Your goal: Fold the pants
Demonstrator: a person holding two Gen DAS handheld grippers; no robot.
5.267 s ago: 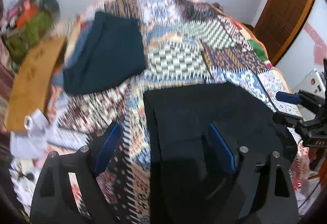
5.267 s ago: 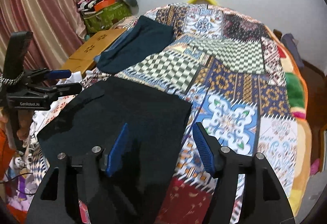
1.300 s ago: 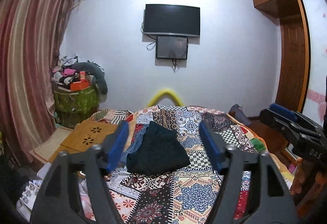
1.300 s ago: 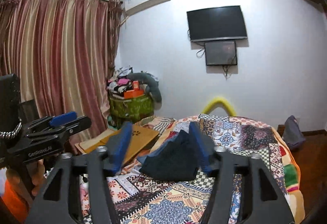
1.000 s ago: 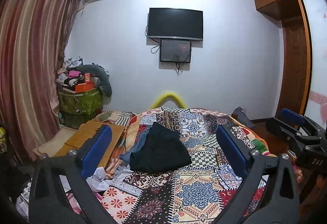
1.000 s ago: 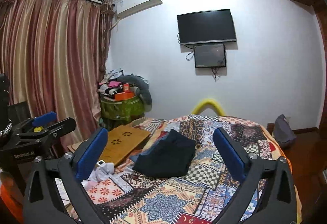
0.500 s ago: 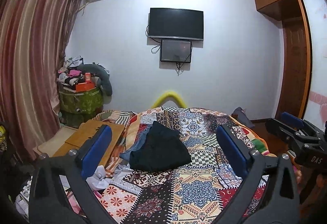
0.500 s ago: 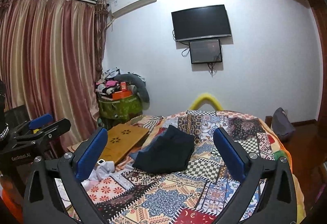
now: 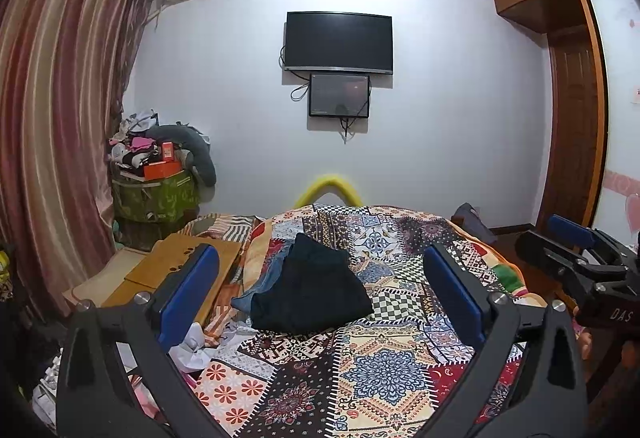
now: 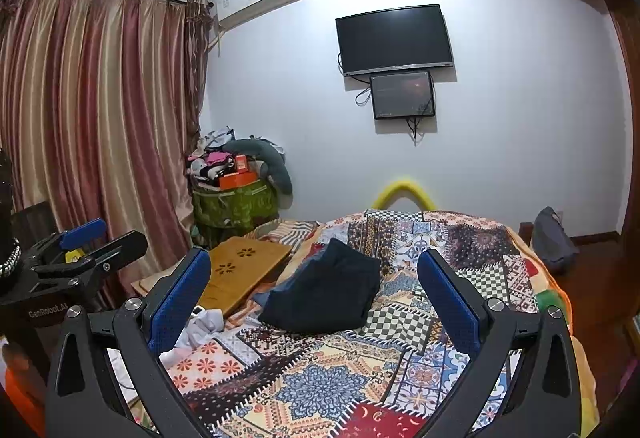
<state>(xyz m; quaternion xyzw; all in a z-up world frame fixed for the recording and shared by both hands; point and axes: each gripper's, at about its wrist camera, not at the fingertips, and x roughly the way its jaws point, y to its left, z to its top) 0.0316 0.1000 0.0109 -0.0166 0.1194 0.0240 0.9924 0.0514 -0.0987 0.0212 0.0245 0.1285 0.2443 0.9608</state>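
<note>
Pants (image 9: 316,288): dark, folded, lying on the bed (image 9: 360,366) toward its far-left corner, on top of a blue garment (image 9: 262,284) that sticks out on the left. Long axis runs from the near end up toward the headboard; narrower end points at the far wall, wider end faces the cameras. Left gripper (image 9: 320,294) & right gripper (image 10: 314,288) both held above the near end of the bed, jaws wide apart, holding nothing. Right view shows the whole curtain (image 10: 96,126) + left gripper at its left edge; left view shows the wardrobe (image 9: 576,110) + right gripper (image 9: 576,262) at its right edge. TV (image 9: 338,41) on far wall in both.
</note>
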